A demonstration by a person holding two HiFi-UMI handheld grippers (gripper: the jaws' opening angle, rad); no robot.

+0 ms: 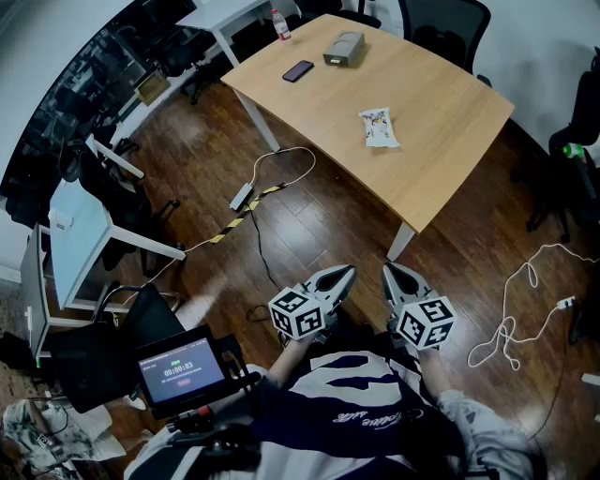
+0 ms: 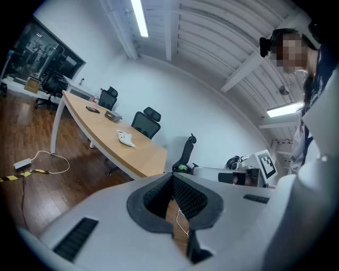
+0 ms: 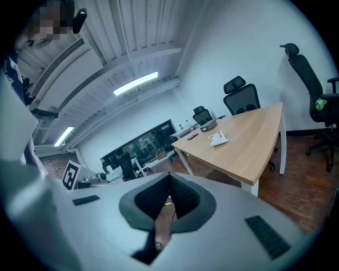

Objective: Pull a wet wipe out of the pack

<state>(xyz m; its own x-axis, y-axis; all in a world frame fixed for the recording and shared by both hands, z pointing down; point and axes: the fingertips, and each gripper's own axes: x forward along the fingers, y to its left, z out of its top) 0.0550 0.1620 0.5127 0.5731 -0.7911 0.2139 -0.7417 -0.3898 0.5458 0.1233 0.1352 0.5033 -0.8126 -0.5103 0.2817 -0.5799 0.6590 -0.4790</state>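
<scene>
The wet wipe pack [image 1: 378,127], white with a printed top, lies on the light wooden table [image 1: 441,141], far ahead of me and out of reach of both grippers. It is a small white patch in the left gripper view [image 2: 126,138] and in the right gripper view [image 3: 217,138]. My left gripper [image 1: 342,274] and right gripper [image 1: 389,272] are held side by side close to my body, over the dark wood floor. Both are shut, jaw tips touching, with nothing between them [image 2: 172,177] [image 3: 169,177].
On the table's far end are a dark phone [image 1: 298,70], a grey box [image 1: 344,47] and a bottle [image 1: 279,23]. A power strip [image 1: 242,196] with cables lies on the floor. A white cable [image 1: 511,323] trails at right. Office chairs [image 1: 445,23] ring the table.
</scene>
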